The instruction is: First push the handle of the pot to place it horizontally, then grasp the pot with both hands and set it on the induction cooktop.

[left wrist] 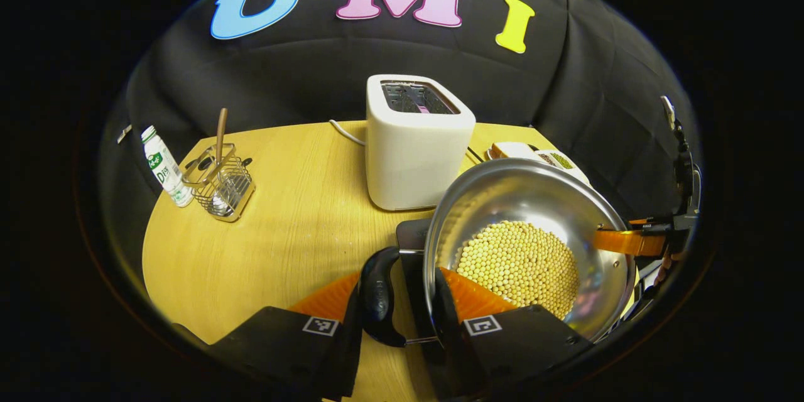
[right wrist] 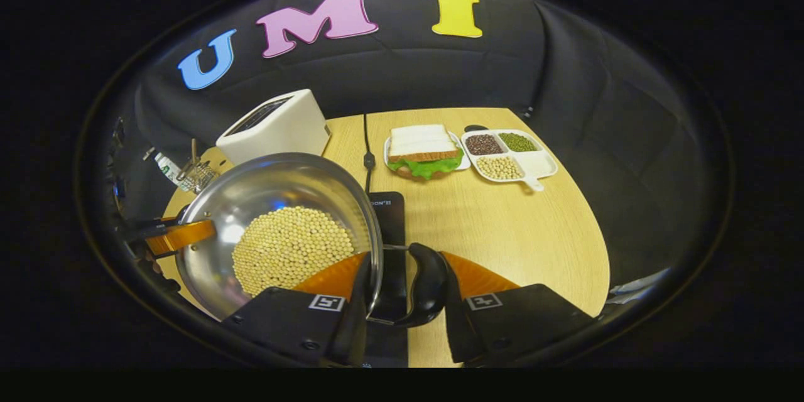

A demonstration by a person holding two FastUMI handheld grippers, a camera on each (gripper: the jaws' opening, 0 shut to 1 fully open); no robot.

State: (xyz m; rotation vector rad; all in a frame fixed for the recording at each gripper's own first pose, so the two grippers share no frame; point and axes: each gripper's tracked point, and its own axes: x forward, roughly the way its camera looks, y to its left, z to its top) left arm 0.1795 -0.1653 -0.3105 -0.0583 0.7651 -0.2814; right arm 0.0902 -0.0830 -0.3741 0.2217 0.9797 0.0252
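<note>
Both tools, left tool (left wrist: 402,320) and right tool (right wrist: 402,301), clenched on the black side handles (left wrist: 379,295) of the round steel pot of yellow beans (left wrist: 527,245); judged: keep level, lower evenly onto the flat black induction cooktop (right wrist: 389,220).

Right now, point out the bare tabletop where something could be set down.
Two free patches: the open wood between the wire basket and the toaster, reaching toward the near edge, and the wide stretch right of the cooktop, in front of the sandwich plate and bean tray. It is crowded around the pot, over the cooktop, and along the back.
</note>
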